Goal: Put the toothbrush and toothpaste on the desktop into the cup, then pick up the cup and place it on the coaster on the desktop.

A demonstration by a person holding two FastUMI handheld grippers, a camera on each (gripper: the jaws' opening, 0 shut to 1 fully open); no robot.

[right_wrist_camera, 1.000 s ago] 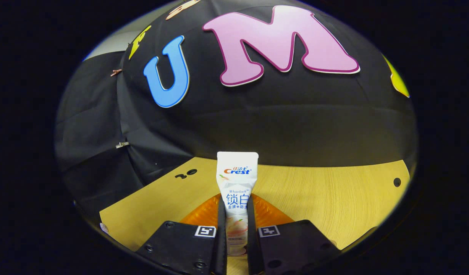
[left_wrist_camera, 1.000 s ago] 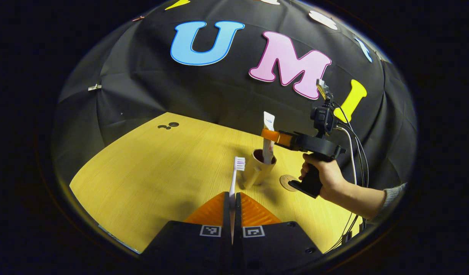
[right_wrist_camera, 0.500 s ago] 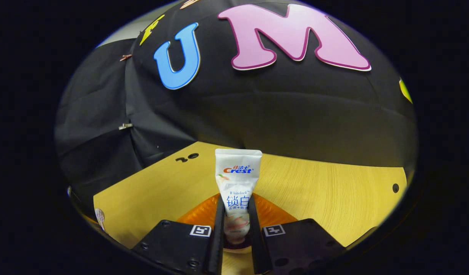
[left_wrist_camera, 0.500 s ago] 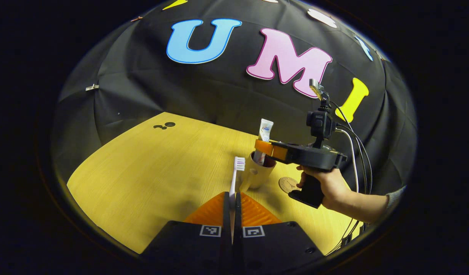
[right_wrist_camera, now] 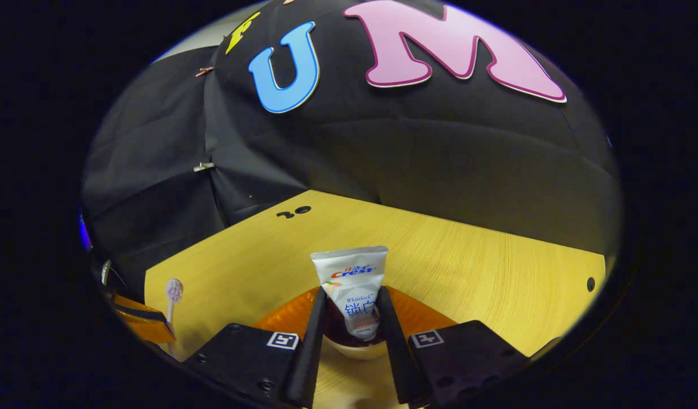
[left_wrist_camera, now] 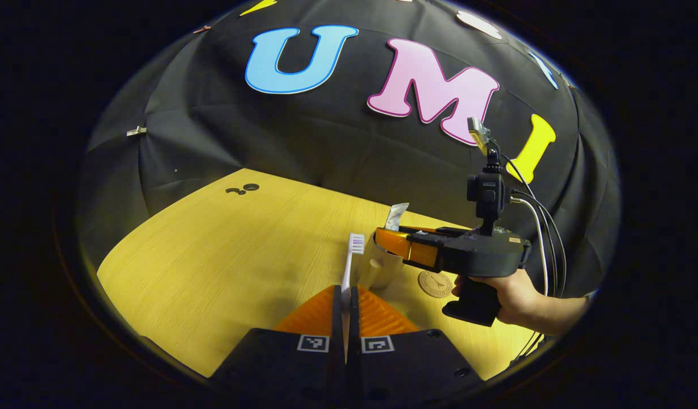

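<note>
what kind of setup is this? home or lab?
Looks like a staged recording booth, not a home: a pale wooden tabletop backed by draped black cloth wall, and a person's hand holding a cabled handheld gripper over a beige cup beside a round cork coaster.

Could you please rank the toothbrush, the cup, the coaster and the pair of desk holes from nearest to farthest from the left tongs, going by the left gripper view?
1. Toothbrush: gripped in the left tongs.
2. Cup: just ahead, slightly right.
3. Coaster: farther right, beyond the cup.
4. Desk holes: far left edge of the desk.
</note>
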